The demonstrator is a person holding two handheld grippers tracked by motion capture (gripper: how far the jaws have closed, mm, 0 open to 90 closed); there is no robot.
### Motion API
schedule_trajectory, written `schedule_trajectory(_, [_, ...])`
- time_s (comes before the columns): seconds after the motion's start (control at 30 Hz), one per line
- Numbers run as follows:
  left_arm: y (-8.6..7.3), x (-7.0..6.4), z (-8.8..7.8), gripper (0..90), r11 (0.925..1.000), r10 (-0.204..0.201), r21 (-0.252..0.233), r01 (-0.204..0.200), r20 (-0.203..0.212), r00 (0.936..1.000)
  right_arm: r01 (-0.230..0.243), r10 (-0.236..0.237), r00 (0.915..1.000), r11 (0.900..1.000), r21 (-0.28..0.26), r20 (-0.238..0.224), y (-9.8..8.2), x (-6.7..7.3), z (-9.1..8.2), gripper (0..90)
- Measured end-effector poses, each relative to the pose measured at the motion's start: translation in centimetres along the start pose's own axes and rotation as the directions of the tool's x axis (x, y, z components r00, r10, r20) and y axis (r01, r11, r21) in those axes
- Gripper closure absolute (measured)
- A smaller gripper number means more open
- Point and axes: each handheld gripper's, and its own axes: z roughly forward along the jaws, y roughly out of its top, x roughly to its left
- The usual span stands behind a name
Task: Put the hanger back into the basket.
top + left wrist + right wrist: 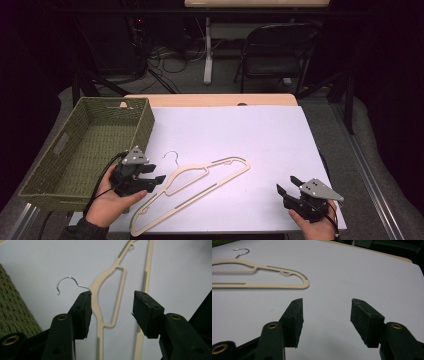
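A cream hanger [200,196] with a thin metal hook [172,155] lies flat on the white sheet [240,135], slanting from lower left to upper right. My left gripper [156,175] is held open just left of the hanger's neck. In the left gripper view its jaws [112,296] straddle the hanger's shoulder [110,272] from above without gripping it, and the hook [66,280] curls off to the left. My right gripper [286,183] stands open near the front right of the sheet with nothing between its fingers. The right gripper view puts the hanger [287,286] well beyond this gripper [327,301].
A green woven basket [55,150] with handle slots sits at the table's left edge, close behind the left hand, and its wall shows in the left gripper view [12,312]. A folding chair [277,47] and cables are on the floor beyond the table.
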Motion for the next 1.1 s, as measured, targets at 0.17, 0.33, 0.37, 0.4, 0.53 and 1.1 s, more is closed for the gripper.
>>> schedule_trajectory(0.17, [0.4,0.2,1.3,50.1,0.997,-0.006,0.078,0.006,0.004,1.0,-0.001,0.001,1.0,1.0,0.0,-0.002,0.0,0.0,0.0,43.6])
schedule_trajectory(0.33, [0.6,0.4,2.4,50.5,0.9918,-0.021,0.126,0.02,0.004,0.9998,-0.001,0.001,1.0,1.0,0.003,-0.004,0.0,0.0,0.0,43.6])
schedule_trajectory(0.37, [0.7,0.4,2.6,50.5,0.9902,-0.026,0.138,0.025,0.004,0.9996,0.001,-0.001,1.0,1.0,0.006,-0.004,0.0,0.0,0.0,43.6])
schedule_trajectory(0.4, [0.7,0.5,2.8,50.5,0.9891,-0.028,0.145,0.027,0.003,0.9996,-0.001,0.001,1.0,1.0,0.003,-0.005,0.0,0.0,0.0,43.6])
schedule_trajectory(0.53, [0.9,0.7,3.9,50.5,0.9832,-0.048,0.176,0.049,-0.012,0.9988,0.0,0.0,1.0,1.0,0.001,-0.005,0.0,0.0,0.1,43.6])
schedule_trajectory(1.1, [1.0,1.0,6.2,51.1,0.9774,-0.058,0.203,0.059,-0.01,0.9983,0.001,-0.001,0.9995,1.0,0.014,-0.033,0.2,0.1,0.0,48.4])
